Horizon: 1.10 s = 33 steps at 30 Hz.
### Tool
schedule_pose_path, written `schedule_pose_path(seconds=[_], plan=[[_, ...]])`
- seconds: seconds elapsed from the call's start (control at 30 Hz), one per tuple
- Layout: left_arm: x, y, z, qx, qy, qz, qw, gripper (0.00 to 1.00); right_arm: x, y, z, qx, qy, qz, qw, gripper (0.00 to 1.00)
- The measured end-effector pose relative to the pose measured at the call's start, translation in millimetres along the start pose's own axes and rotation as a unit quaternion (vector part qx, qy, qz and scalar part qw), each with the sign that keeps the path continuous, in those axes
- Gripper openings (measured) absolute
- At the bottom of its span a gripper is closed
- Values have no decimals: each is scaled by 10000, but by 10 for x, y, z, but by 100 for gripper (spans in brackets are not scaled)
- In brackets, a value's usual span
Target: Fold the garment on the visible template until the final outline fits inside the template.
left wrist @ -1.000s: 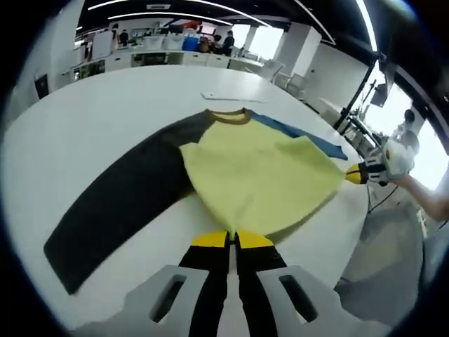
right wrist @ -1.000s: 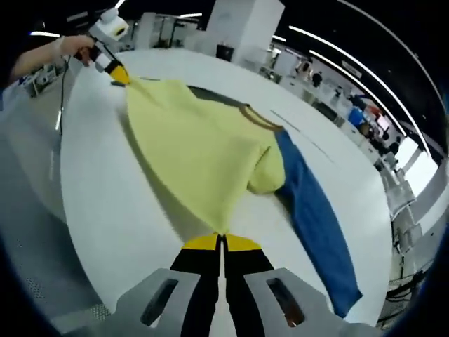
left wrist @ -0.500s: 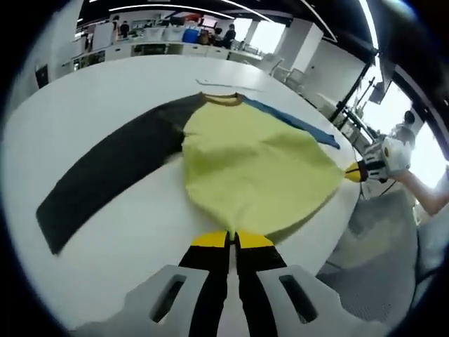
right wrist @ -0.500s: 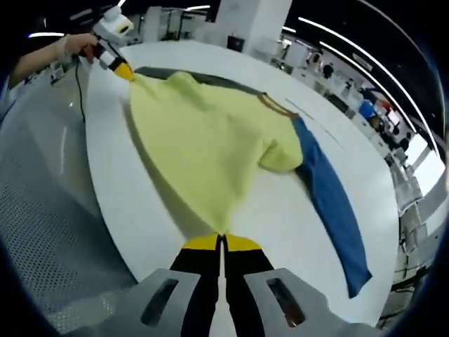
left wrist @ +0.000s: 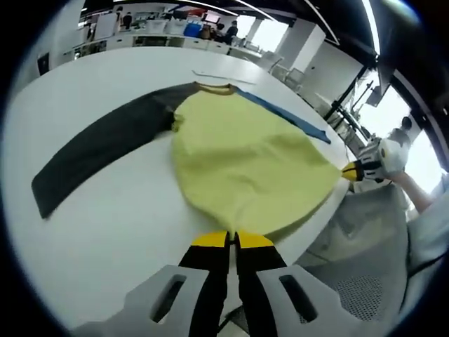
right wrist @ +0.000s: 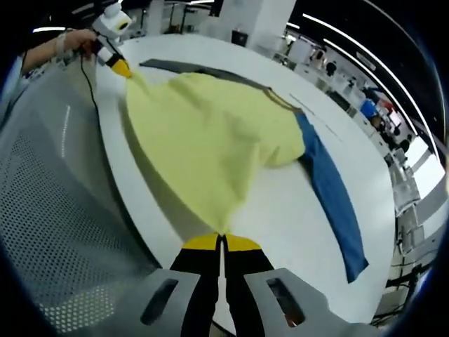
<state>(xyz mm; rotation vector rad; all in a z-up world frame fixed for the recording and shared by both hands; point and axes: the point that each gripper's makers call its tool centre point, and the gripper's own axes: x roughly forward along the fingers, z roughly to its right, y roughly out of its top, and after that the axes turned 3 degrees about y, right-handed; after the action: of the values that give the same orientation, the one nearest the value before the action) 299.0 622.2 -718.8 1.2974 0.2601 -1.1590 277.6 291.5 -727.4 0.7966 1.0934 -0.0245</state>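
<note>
A long-sleeved shirt with a yellow body (left wrist: 245, 158), a dark grey sleeve (left wrist: 98, 151) and a blue sleeve (left wrist: 284, 116) lies spread on the white table (left wrist: 98, 232). My left gripper (left wrist: 232, 240) is shut on one corner of the yellow hem near the table's edge. My right gripper (right wrist: 222, 242) is shut on the other hem corner, with the yellow body (right wrist: 210, 130) stretched between them and the blue sleeve (right wrist: 333, 196) trailing off. Each gripper appears in the other view: the right gripper (left wrist: 358, 170) with a hand, the left gripper (right wrist: 116, 63) too. A thin outline (left wrist: 224, 76) lies beyond the collar.
The round table's edge (right wrist: 133, 210) runs just under the hem, with grey perforated flooring (right wrist: 56, 203) below it. Desks and people stand far behind in the office (left wrist: 182, 28). A tripod stand (left wrist: 358, 91) rises at the right.
Both grippers have pulled the hem back toward the table's edge, dragging the shirt along the table and stretching the yellow body flatter. The sleeves have trailed after it.
</note>
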Motion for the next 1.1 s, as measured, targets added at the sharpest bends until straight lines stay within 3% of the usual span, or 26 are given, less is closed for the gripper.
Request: schedule_pose_path(seconds=[0.2, 0.53, 0.7, 0.87, 1.1], plan=[[-67, -60, 67, 11, -6, -43, 10000, 0, -112, 32, -25, -60, -5, 27, 10000, 1], [-245, 130, 161, 375, 73, 74, 9992, 0, -336, 260, 46, -477, -170, 114, 9987, 1], [-318, 222, 193, 462, 81, 196, 9987, 0, -418, 304, 51, -482, -193, 166, 9985, 1], [-260, 72, 176, 495, 63, -35, 9987, 0, -369, 156, 54, -476, -165, -14, 9987, 1], [-125, -160, 116, 451, 136, -359, 9982, 0, -217, -56, -51, -198, 146, -212, 9995, 1]])
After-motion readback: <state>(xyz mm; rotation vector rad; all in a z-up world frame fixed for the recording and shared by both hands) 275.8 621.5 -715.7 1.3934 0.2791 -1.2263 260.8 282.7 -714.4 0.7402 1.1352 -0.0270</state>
